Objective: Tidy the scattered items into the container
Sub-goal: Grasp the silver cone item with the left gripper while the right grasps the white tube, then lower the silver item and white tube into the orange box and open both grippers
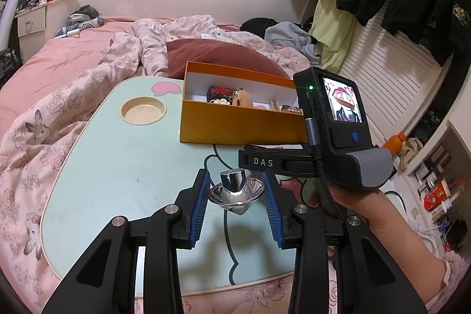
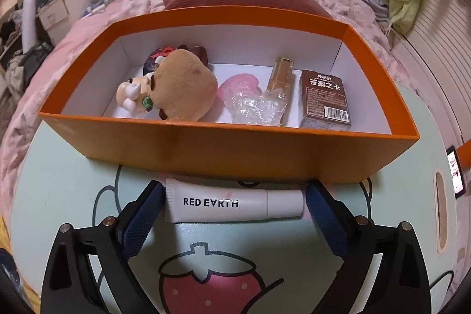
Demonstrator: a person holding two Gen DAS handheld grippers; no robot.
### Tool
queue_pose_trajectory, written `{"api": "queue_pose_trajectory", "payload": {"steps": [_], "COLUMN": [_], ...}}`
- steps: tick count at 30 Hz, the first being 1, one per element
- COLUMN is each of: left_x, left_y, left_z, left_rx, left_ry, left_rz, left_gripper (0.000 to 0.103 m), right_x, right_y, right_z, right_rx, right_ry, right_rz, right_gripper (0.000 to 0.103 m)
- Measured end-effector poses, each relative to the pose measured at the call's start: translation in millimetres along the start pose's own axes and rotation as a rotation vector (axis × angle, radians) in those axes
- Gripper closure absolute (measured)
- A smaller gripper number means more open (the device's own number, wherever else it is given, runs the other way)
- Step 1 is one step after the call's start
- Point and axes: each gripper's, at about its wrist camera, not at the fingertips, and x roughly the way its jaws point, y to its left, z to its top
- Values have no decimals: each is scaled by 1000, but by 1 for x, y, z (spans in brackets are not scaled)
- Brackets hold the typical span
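Chromed and funnel-shaped, the small metal cup sits between the blue pads of the left gripper, clamped by its flared rim and raised off the mint-green lap table (its shadow falls on the tabletop below); holding it by the rim keeps the knobbed top upright and clear for a drop. To its right, the person's right hand carries the other tool toward the orange box. In the right wrist view, the right gripper stands spread wide, its jaws flanking both ends of the white RED EARTH tube without pressing it; the tube lies flat on the table just beside the box's near wall. That wall crowds the fingertips, so closing probably has to happen lengthwise. Inside the box, free floor remains at the left end and at the far right, beside the brown card pack.
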Motion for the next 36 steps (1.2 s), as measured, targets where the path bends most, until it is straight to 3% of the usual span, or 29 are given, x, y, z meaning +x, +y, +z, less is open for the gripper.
{"api": "queue_pose_trajectory", "payload": {"steps": [3, 9, 15, 24, 29, 36], "left_x": [-1, -2, -4, 0, 4, 29], "left_y": [-1, -3, -6, -9, -13, -17], "left_z": [0, -1, 0, 5, 25, 77], "left_rx": [0, 2, 8, 17, 27, 69], "left_ry": [0, 3, 2, 7, -5, 0], "left_rz": [-4, -12, -14, -3, 2, 45], "left_gripper": [65, 65, 65, 65, 65, 65], "right_x": [-5, -11, -25, -68, -90, -104], "right_y": [-2, -4, -14, -27, -26, -32], "right_z": [-2, -10, -22, -42, -36, 2], "right_rx": [10, 1, 37, 47, 16, -9], "right_ry": [-14, -19, -22, -116, -192, -265], "right_rz": [-7, 11, 82, 129, 131, 128], "right_gripper": [16, 16, 16, 16, 16, 16]}}
